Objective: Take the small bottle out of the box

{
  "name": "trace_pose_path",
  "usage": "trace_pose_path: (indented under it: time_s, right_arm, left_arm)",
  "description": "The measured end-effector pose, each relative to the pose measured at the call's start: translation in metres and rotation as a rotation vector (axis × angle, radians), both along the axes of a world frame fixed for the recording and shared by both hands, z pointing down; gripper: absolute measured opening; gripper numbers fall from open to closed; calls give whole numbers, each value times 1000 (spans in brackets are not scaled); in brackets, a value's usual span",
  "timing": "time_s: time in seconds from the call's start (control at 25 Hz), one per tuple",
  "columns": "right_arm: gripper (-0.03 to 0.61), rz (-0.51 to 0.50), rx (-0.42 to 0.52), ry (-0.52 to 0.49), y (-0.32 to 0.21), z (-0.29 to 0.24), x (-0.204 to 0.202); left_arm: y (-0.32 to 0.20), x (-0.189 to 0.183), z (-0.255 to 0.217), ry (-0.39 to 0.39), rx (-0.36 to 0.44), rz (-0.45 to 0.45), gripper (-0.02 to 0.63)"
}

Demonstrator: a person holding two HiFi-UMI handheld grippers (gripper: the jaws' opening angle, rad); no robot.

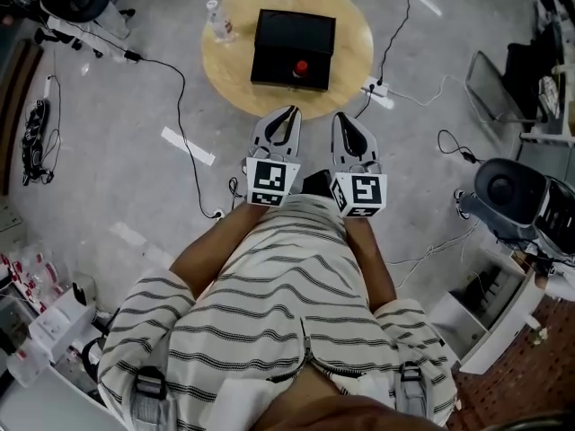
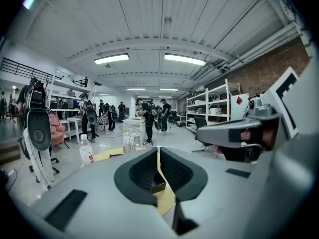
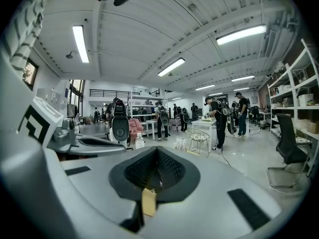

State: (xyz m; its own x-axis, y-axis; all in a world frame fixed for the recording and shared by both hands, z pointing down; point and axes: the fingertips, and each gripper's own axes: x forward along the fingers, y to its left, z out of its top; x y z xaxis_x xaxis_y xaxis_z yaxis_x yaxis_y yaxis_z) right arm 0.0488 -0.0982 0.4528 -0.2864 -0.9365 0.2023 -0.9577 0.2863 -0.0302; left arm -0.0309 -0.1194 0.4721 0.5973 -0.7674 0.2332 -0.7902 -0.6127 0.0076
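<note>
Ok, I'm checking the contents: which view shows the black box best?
Head view: the whole black box, from above. Left gripper view catches only one corner; right gripper view, almost nothing.

Your count: two grippers, the left gripper (image 1: 291, 110) and the right gripper (image 1: 342, 116), with one marker cube on each. One round table (image 1: 352, 70). One black box (image 1: 292, 43). One red-capped small bottle (image 1: 301, 66). One clear water bottle (image 1: 220, 21).

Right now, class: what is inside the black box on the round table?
A small red-topped bottle shows inside the box, near its front wall. Its body is too dark to make out; nothing else shows inside.
</note>
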Motion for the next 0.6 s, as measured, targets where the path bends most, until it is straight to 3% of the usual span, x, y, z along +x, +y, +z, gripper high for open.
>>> trace_pose_path:
  time_s: [0.6]
  right_arm:
    - [17, -121, -19, 7, -61, -2, 30]
  left_arm:
    - [-58, 33, 13, -54, -49, -88, 25]
